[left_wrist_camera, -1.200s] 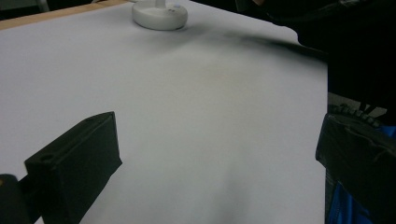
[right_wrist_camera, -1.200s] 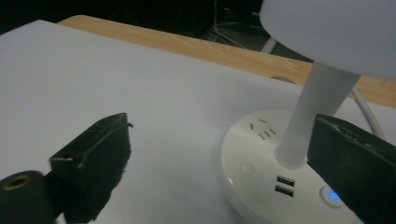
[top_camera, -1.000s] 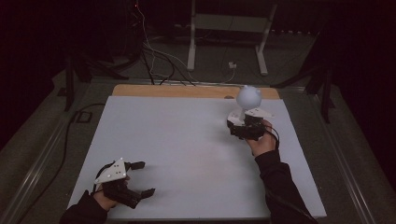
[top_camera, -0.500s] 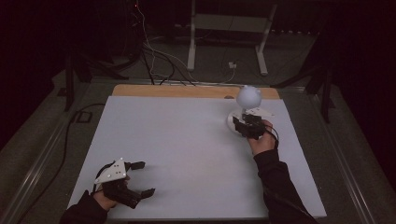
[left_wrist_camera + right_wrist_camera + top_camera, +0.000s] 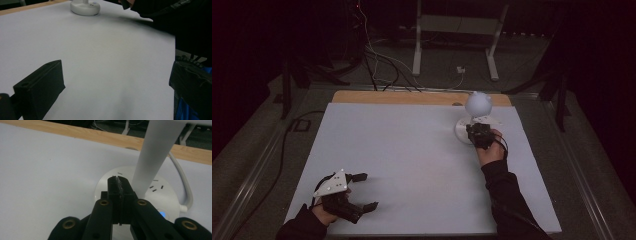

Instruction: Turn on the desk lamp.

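A small white desk lamp with a round flat base, a straight stem and a ball-shaped head (image 5: pixel 476 107) stands at the far right of the big white table top (image 5: pixel 412 160). Just behind it runs the table's light wooden edge (image 5: pixel 412 97). The right gripper (image 5: pixel 479 134) is right over the near side of the lamp's base. In the right gripper view, its two black jaws have just been closing and are now pressed flat together with nothing between them. Their tips sit over the round white base (image 5: pixel 140 195), just left of the white stem (image 5: pixel 155 157). A little blue light (image 5: pixel 162 214) glows on the base close to the jaws, and a white cord (image 5: pixel 183 187) curves away from the base on the right. The left gripper (image 5: pixel 354 192) is at the near left corner of the table, well apart from the lamp, with a grey three-cornered plate (image 5: pixel 332 183) on top. Its jaws stand wide apart and hold nothing. In the left gripper view, the lamp base (image 5: pixel 85 7) sits far off across the bare white top. Dark floor and cables (image 5: pixel 377 65) lie beyond the table.
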The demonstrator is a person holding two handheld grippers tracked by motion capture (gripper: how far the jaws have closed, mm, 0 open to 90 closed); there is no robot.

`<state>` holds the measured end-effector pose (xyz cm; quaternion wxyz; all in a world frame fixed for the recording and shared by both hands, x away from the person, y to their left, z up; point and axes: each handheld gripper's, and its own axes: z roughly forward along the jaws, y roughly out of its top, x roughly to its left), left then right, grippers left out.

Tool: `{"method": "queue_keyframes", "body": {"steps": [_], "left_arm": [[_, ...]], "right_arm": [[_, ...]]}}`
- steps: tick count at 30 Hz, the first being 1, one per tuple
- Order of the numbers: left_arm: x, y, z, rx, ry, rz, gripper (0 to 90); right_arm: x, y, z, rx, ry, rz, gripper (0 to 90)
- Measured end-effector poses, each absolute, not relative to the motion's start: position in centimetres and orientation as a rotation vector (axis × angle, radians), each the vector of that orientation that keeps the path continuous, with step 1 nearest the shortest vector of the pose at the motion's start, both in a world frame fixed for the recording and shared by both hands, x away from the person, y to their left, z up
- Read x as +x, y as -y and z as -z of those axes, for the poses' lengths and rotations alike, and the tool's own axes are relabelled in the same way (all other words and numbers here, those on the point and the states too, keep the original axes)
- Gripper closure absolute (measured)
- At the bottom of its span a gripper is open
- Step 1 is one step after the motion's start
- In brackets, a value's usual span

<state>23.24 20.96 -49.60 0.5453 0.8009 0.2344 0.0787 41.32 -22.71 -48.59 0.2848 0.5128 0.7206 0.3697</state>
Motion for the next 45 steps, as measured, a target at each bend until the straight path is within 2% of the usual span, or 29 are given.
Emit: {"method": "queue_keyframes", "body": {"steps": [45], "left_arm": [[23.2,-20.8,49.7,1.915,-0.548,-0.186,0.3]], "right_arm": [[42.4,21.9,50.6,1.396,-1.958,-0.920,90.0]]}}
